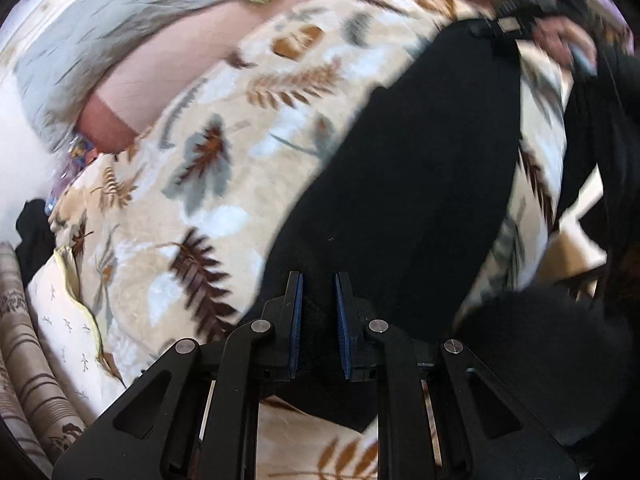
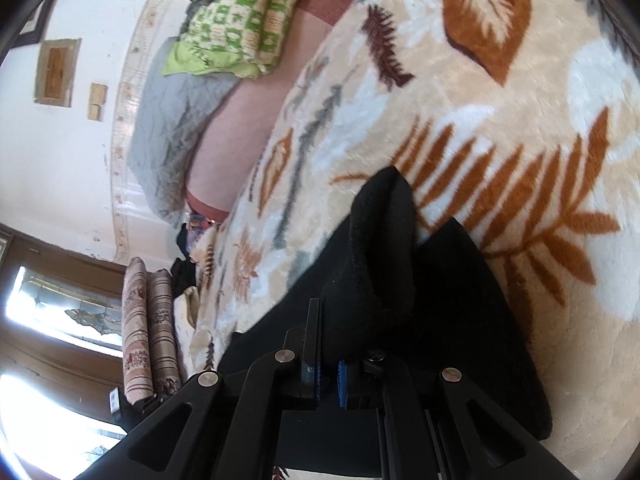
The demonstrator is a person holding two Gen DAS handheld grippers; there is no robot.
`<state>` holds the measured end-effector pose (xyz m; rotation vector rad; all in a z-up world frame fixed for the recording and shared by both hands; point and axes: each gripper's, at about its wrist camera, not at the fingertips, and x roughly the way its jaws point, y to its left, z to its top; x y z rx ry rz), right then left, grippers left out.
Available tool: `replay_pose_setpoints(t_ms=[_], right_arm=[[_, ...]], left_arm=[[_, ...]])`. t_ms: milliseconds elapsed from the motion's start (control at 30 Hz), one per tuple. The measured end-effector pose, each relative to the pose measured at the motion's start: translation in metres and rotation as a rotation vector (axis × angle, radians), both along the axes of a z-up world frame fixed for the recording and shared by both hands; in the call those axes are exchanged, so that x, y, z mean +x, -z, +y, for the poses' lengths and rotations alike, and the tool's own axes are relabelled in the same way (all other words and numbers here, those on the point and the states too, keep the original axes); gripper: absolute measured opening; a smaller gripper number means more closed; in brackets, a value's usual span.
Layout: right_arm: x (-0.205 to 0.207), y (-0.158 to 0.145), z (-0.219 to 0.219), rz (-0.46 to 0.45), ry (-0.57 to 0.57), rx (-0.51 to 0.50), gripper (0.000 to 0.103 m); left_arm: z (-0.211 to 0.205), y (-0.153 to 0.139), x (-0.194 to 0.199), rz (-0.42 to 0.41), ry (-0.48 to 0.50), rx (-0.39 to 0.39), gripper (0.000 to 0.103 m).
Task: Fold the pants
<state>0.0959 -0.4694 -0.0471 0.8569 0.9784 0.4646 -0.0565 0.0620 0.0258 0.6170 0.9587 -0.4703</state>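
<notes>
You see matt black fleecy cloth pants (image 2: 372, 272) on a plush, fuzzy leaf-print blanket (image 2: 500, 128); blue ribbed pads (image 1: 343, 328).

One pair of black pants (image 1: 404, 184) lies across one leaf-print blanket (image 1: 248, 128). Two grippers show: the left gripper (image 1: 319, 320) and the right gripper (image 2: 329, 354). At the blanket's far edge sit one grey quilted cover (image 2: 172, 120) and one green patterned bundle (image 2: 244, 20). Two striped bolsters (image 2: 150, 328) stand side by side off its corner. Two stained-glass panes (image 2: 68, 304) show beyond.
</notes>
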Motion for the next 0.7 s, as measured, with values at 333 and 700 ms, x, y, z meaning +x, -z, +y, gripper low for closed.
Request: replay_pose_setpoints(t_ms=[333,700], right_arm=[[0.000,0.006,0.002,0.027,-0.008,-0.016,0.005],[-0.001,0.009,0.004,0.035,-0.019,-0.022,0.005]], left_arm=[[-0.006,0.020,0.004,0.019,-0.046,0.056,0.024],[-0.041,0.018,0.020,0.060,0.044,0.029,0.024]])
